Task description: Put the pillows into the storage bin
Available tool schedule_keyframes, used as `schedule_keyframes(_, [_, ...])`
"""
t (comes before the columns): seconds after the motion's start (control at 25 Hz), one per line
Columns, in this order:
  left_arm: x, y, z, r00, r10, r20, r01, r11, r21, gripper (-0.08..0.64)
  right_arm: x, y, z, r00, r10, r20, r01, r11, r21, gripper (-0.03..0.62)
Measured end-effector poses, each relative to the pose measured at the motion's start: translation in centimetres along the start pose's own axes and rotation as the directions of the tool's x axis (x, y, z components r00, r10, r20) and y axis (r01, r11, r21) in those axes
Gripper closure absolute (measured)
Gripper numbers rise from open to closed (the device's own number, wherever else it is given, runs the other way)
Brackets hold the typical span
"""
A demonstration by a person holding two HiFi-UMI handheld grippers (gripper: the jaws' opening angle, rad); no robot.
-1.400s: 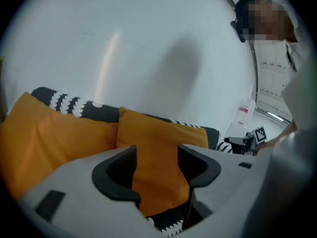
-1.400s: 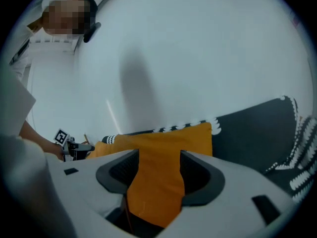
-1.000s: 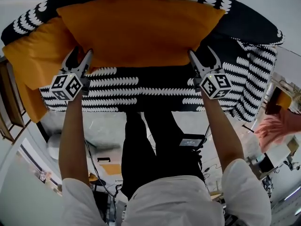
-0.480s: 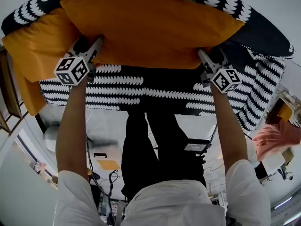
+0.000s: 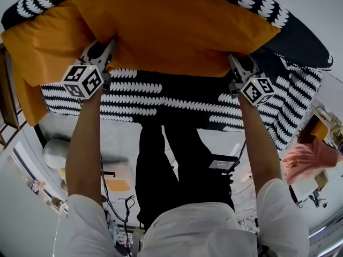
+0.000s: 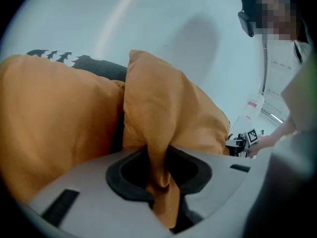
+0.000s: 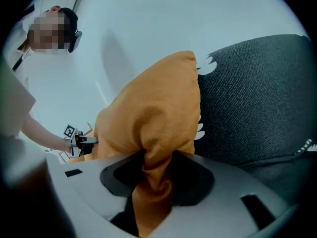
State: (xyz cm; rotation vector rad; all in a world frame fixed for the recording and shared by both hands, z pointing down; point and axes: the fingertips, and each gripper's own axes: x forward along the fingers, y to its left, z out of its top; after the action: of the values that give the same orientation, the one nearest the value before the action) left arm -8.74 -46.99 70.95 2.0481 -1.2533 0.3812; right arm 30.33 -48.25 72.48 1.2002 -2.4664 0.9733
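A large orange pillow (image 5: 171, 28) lies on a black cover with white scallop print (image 5: 161, 100). My left gripper (image 5: 104, 50) is at its near left corner and my right gripper (image 5: 238, 63) at its near right corner. The jaws of both have just been closing. In the left gripper view my left gripper (image 6: 159, 175) pinches a fold of the orange pillow (image 6: 168, 113). In the right gripper view my right gripper (image 7: 156, 182) grips a bunched fold of that pillow (image 7: 158, 113). A second orange pillow (image 5: 37, 42) lies to the left, against the first.
The patterned cover hangs over the near edge above a pale floor (image 5: 112, 143). My black-trousered legs (image 5: 177, 165) stand close to it. A wooden frame (image 5: 8, 106) is at the far left and pink cloth (image 5: 311, 157) at the right. Dark fabric (image 7: 257, 98) backs the pillow.
Both grippers stood open at the pillow's near edge a second ago. They have pushed in at its corners and closed on its fabric.
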Motion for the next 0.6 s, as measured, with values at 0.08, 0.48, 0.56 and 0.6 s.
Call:
schedule_keyframes(0.08, [-0.7, -0.5, -0.1, 1.000, -0.003, 0.016, 0.003, 1.000, -0.008, 0.465, -0.4, 0.6, 0.1, 1.000, 0.005, -0.008, -0.005, 1.000, -0.007, 0.458])
schedule_keyframes(0.48, [-4.6, -6.1, -0.2, 0.997, -0.014, 0.079, 0.014, 1.000, -0.002, 0.491, -5.9, 2.8, 2.7, 0.997, -0.028, 0.076, 0.029, 1.000, -0.011, 0.548])
schedule_keyframes(0.56, [-6.2, -7.2, 0.3, 0.994, -0.024, 0.105, 0.025, 1.000, -0.004, 0.491, -7.3, 4.1, 4.3, 0.994, -0.025, 0.102, 0.028, 0.999, -0.028, 0.549])
schedule_keyframes(0.6, [-7.0, -7.7, 0.7, 0.993, -0.025, 0.119, 0.026, 1.000, -0.004, 0.491, -8.0, 4.7, 5.1, 0.994, -0.015, 0.112, 0.020, 0.999, -0.043, 0.549])
